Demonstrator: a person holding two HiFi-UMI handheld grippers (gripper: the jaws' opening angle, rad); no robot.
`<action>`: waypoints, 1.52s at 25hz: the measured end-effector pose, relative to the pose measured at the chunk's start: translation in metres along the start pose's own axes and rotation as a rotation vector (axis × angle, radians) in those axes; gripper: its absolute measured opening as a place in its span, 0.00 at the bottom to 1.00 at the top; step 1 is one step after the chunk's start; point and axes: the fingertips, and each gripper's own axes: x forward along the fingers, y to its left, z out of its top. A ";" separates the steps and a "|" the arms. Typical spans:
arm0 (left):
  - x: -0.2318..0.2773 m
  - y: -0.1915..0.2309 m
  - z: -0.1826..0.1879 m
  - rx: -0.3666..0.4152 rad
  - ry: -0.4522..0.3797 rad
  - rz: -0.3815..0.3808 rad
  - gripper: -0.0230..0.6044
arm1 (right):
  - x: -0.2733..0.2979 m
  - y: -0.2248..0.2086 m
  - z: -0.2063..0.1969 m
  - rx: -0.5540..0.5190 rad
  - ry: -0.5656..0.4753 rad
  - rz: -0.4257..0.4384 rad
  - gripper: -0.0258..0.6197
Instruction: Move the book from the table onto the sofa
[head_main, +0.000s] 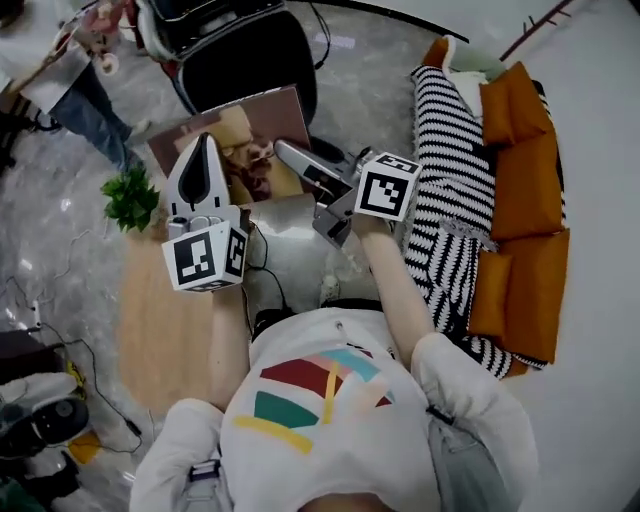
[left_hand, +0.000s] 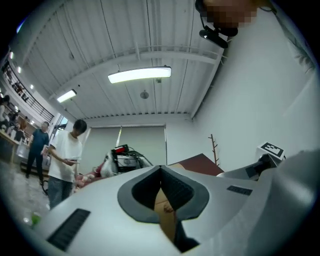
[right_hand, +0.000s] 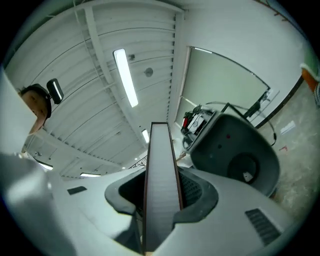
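Book (head_main: 250, 125) cover up, long axis crosswise, left gripper (head_main: 206, 145) and right gripper (head_main: 290, 155) jaws clamping it

A small leafy green plant (head_main: 130, 197) stood on the left, not far from the feet of a bystander (head_main: 85, 100) in a white top and blue jeans. In the left gripper view that bystander (left_hand: 65, 160) looked down at something held in both hands, and a second person (left_hand: 37, 147) stood further back. A black chair (head_main: 250, 55) sat on the grey marbled floor (head_main: 60, 250). To the right lay a black-and-white striped throw (head_main: 450, 170) beside orange cushions (head_main: 525, 180). A black cable (head_main: 265, 265) trailed below. Overhead, a long strip light (left_hand: 140, 75) glowed on the ribbed white ceiling (left_hand: 100, 45). A bare branch (left_hand: 214, 147) rose against the white wall.
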 end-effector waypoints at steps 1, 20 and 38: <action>0.019 -0.028 -0.003 -0.013 0.004 -0.047 0.05 | -0.025 -0.013 0.017 -0.001 -0.035 -0.038 0.28; 0.188 -0.497 -0.092 -0.136 0.098 -0.906 0.05 | -0.472 -0.136 0.163 -0.033 -0.708 -0.737 0.28; 0.448 -0.691 -0.187 -0.098 0.187 -1.089 0.05 | -0.611 -0.338 0.365 -0.041 -0.908 -0.957 0.28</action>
